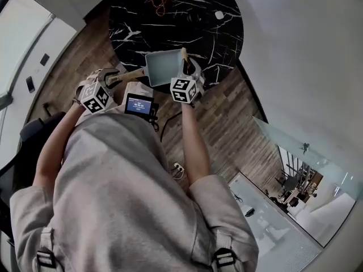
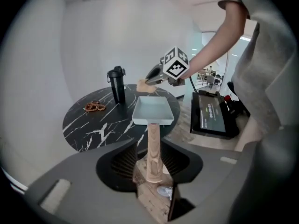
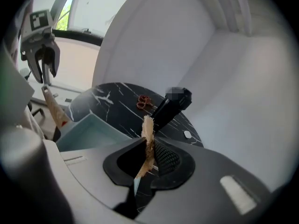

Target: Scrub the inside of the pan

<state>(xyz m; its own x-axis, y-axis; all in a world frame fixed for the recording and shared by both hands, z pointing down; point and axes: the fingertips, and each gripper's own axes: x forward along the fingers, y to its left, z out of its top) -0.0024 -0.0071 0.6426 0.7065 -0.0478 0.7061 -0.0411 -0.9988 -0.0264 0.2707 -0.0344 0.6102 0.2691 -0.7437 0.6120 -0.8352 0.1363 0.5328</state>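
Black marble table [image 1: 170, 16] | pan [image 1: 161, 67] rests on it, ahead of left gripper [image 2: 152, 174] | wooden handle [image 2: 153, 143] between left jaws, pads clear, released | right gripper [image 3: 148, 157] clenched on scrub pad [image 3: 148, 127], pan beyond tips | pad not inside pan; scrubbing likely still to do

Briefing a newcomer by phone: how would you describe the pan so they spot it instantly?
Find the round black marble table. At its near edge lies the pan: pale blue-grey, square, with a wooden handle, unlike the black bottle nearby.
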